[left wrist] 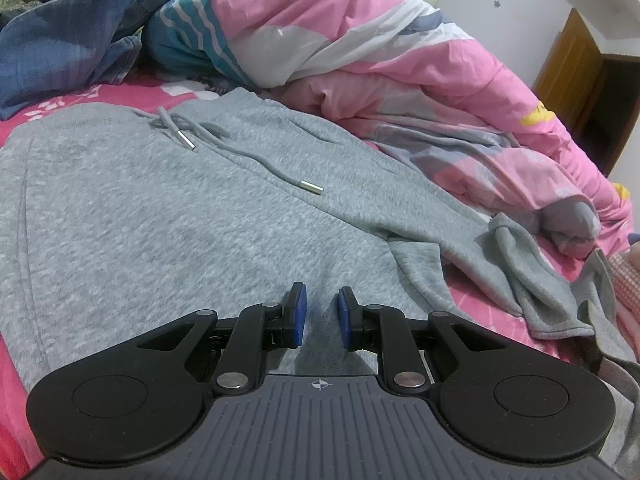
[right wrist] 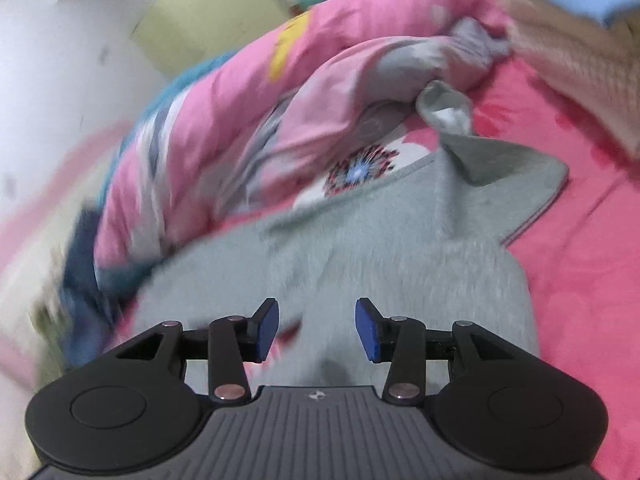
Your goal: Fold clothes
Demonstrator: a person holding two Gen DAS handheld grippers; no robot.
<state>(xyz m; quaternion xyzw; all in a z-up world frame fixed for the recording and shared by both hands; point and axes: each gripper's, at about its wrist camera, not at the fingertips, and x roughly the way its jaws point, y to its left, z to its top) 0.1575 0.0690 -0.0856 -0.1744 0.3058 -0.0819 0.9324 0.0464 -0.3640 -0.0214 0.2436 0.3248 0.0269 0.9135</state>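
Observation:
Grey sweatpants [left wrist: 168,216] lie spread on the pink bed sheet [left wrist: 52,104], waistband and drawstring [left wrist: 224,148] at the far side. In the left wrist view my left gripper [left wrist: 322,314] sits low on the cloth, its blue pads [left wrist: 299,316] nearly together with a raised fold of grey fabric pinched between them. One leg [left wrist: 532,280] lies crumpled off to the right. The right wrist view is blurred. There my right gripper [right wrist: 316,330] hovers over a grey leg [right wrist: 400,240], its jaws wide apart. Grey cloth shows between the pads, which do not press on it.
A bunched pink, white and teal quilt [left wrist: 392,52] lies right behind the sweatpants. Blue denim clothes [left wrist: 68,36] are piled at the far left. A beige knit garment [right wrist: 580,68] lies at the right in the right wrist view. A wooden door [left wrist: 576,76] stands beyond the bed.

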